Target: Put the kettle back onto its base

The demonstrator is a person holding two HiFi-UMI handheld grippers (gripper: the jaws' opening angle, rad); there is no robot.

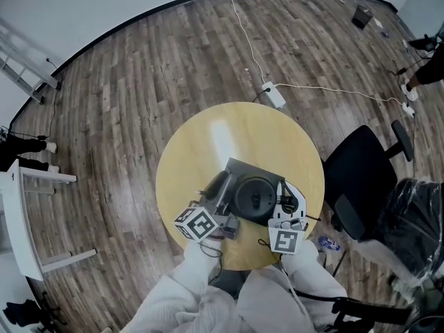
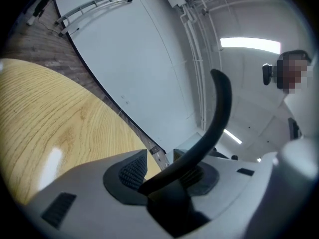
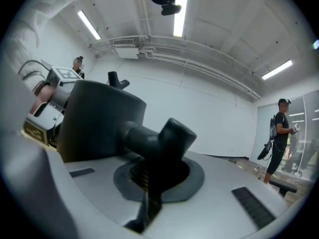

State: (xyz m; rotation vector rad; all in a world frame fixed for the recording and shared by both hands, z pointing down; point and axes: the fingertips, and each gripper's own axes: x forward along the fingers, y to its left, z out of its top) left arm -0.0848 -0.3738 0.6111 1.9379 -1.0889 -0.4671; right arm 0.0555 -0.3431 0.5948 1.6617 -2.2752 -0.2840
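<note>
A matte black kettle (image 1: 255, 197) with a round lid stands over a grey square base (image 1: 239, 169) on the round yellow table (image 1: 208, 134); whether it rests on the base I cannot tell. My right gripper (image 1: 284, 202) is shut on the kettle's handle (image 3: 169, 136), which juts from the dark body (image 3: 99, 118). My left gripper (image 1: 222, 201) is shut on the thin curved spout (image 2: 219, 108) at the kettle's other side. In the left gripper view its jaws (image 2: 162, 176) pinch the spout's lower end. The right gripper (image 3: 159, 178) hides the handle's lower part.
A black office chair (image 1: 361, 165) stands close to the table's right side. A white power strip (image 1: 273, 94) with a white cable lies on the wooden floor beyond the table. A white shelf (image 1: 21, 207) is at far left. A person (image 3: 281, 133) stands far off.
</note>
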